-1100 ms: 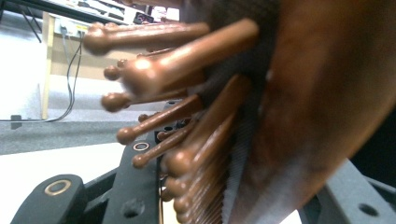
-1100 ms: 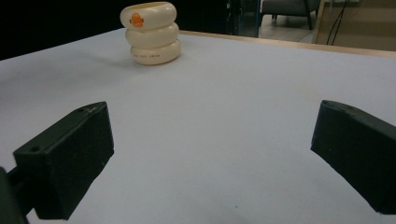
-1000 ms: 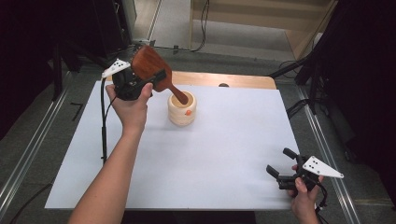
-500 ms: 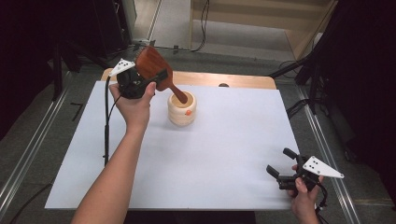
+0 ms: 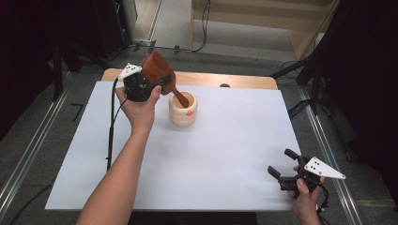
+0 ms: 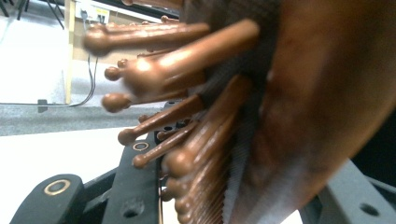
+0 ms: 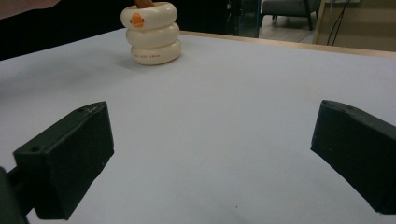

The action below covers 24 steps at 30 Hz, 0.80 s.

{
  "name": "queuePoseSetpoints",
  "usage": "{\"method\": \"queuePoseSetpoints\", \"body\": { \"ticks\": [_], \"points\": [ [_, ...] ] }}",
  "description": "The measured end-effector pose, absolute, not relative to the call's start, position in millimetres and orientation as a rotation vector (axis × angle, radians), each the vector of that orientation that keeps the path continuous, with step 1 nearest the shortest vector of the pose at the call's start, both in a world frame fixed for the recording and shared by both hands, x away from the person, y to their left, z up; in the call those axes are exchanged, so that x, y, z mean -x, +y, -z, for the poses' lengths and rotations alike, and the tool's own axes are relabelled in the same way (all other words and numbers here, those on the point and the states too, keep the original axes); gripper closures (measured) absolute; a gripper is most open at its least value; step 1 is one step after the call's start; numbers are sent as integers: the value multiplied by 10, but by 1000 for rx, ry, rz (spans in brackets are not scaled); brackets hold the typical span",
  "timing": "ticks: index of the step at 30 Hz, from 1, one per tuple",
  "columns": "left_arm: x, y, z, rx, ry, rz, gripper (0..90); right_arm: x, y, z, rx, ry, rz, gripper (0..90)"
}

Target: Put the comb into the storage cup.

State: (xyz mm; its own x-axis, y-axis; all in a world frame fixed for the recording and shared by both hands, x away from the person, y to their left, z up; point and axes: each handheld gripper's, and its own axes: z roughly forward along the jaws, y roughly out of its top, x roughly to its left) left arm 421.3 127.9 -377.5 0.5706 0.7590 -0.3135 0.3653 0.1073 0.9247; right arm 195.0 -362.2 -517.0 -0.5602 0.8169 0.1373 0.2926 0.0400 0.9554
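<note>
Hairbrush handle in the holder at the far left of the table

The holder (image 5: pixel 183 108) stands on the table (image 5: pixel 225 154) in its far half, left of the middle. The hairbrush (image 5: pixel 159 75) leans up and to the left out of it, handle end down inside the rim, head above and left of the holder. The left gripper (image 5: pixel 141 84) is at that head, just left of the holder. The right gripper (image 5: pixel 281 171) sits at the near right corner, well apart from the holder.
</note>
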Motion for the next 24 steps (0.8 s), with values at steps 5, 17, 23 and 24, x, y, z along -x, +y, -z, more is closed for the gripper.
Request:
{"method": "queuePoseSetpoints", "body": {
  "ticks": [5, 17, 23, 24],
  "points": [
    [-4227, 1272, 3836, -1506, 1014, -373, 569, -1945, -3622, 5169, -1116, 1871, -1539, 0],
    [-4251, 1214, 3986, -1531, 1036, -369, 568, -1941, -3618, 5165, -1111, 1873, -1538, 0],
    [-4252, 1173, 4049, -1540, 1044, -365, 568, -1942, -3612, 5166, -1106, 1873, -1540, 0],
    [-4256, 1169, 4063, -1542, 1047, -365, 568, -1942, -3613, 5166, -1107, 1873, -1540, 0]
  ]
}}
